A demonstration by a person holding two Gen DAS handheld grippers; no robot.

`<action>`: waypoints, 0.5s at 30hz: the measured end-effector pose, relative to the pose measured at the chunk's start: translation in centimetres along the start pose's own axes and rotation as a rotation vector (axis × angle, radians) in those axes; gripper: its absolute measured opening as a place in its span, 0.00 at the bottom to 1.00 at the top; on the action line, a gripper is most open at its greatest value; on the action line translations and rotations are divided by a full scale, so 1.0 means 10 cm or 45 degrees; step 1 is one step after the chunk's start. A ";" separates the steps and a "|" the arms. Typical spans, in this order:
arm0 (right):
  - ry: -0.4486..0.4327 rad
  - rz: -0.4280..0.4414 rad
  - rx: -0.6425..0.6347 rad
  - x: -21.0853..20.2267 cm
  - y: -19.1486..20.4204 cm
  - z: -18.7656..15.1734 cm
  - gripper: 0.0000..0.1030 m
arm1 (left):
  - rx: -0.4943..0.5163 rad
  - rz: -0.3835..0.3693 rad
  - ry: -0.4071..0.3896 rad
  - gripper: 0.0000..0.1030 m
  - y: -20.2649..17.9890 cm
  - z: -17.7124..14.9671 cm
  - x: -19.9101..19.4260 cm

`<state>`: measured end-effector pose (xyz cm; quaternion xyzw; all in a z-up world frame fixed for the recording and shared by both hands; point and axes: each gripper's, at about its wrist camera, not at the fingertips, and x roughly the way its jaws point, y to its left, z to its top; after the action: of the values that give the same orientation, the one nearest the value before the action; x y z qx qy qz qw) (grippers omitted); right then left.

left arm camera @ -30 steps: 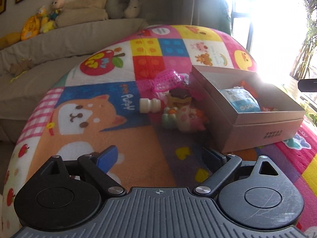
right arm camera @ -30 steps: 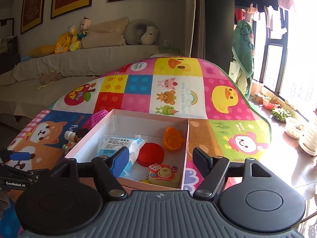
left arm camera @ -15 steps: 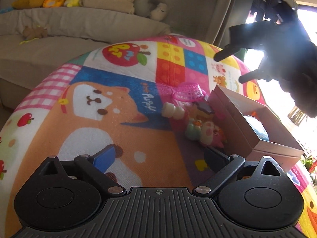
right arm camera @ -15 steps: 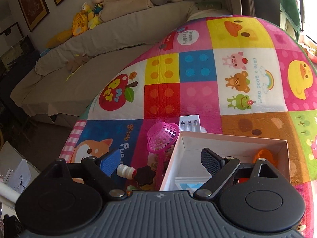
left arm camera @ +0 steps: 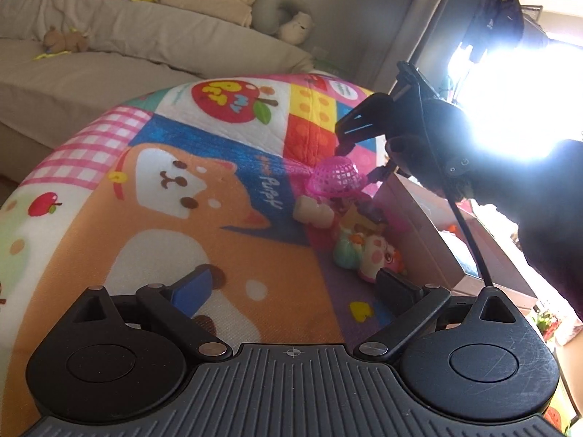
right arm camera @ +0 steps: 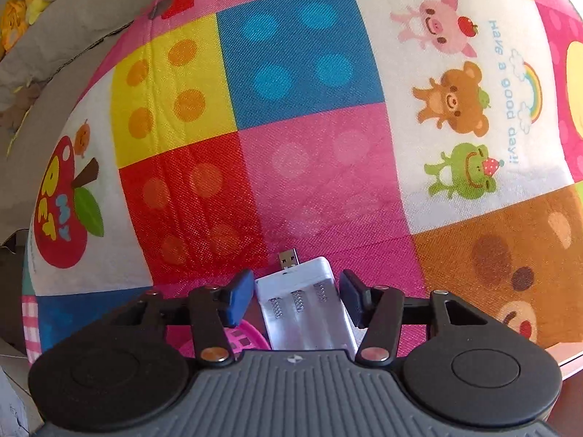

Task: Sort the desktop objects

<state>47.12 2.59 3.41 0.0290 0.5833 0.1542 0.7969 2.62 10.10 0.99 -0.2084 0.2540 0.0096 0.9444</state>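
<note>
The right gripper (right arm camera: 296, 296) points steeply down at a white USB battery charger (right arm camera: 308, 309) that lies flat on the pink square of the play mat (right arm camera: 328, 182), well in from the mat's edges, with its metal plug aimed away from the gripper. Its jaws are closing, the charger between them, but a thin gap shows on each side, so the pads do not yet press. The charger looks like a light, stiff plastic shell with smooth, somewhat slippery sides; the long flat flanks at mid-body are probably the best hold, clear of the plug. A pink mesh basket (left arm camera: 337, 178) sits just beside it, close enough to snag. The left gripper (left arm camera: 295, 289) hangs wide open and empty over the orange part of the mat, near the small toys (left arm camera: 368, 255) beside the cardboard box (left arm camera: 430, 233).
</note>
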 end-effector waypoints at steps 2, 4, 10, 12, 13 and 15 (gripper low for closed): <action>0.021 0.058 -0.039 0.01 0.15 -0.13 0.52 | 0.017 0.004 -0.008 0.97 -0.02 -0.01 -0.01; 0.028 0.082 -0.125 -0.01 0.34 -0.31 0.52 | 0.034 0.013 -0.011 0.97 -0.04 -0.01 -0.01; 0.135 0.206 -0.390 -0.19 0.71 -0.91 0.51 | 0.153 0.010 -0.024 0.98 -0.18 -0.06 -0.04; 0.140 0.225 -0.451 -0.35 0.73 -1.08 0.49 | 0.202 0.004 -0.029 0.98 -0.23 -0.08 -0.05; 0.107 0.233 -0.468 -0.49 0.72 -1.16 0.49 | 0.220 0.001 -0.030 0.99 -0.25 -0.10 -0.06; -0.007 0.275 -0.509 -0.86 0.62 -1.30 0.50 | 0.244 0.006 -0.034 0.99 -0.28 -0.11 -0.07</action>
<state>31.25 4.38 8.58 -0.0668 0.5324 0.3509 0.7674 1.81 7.12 1.55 -0.1166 0.2418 -0.0098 0.9633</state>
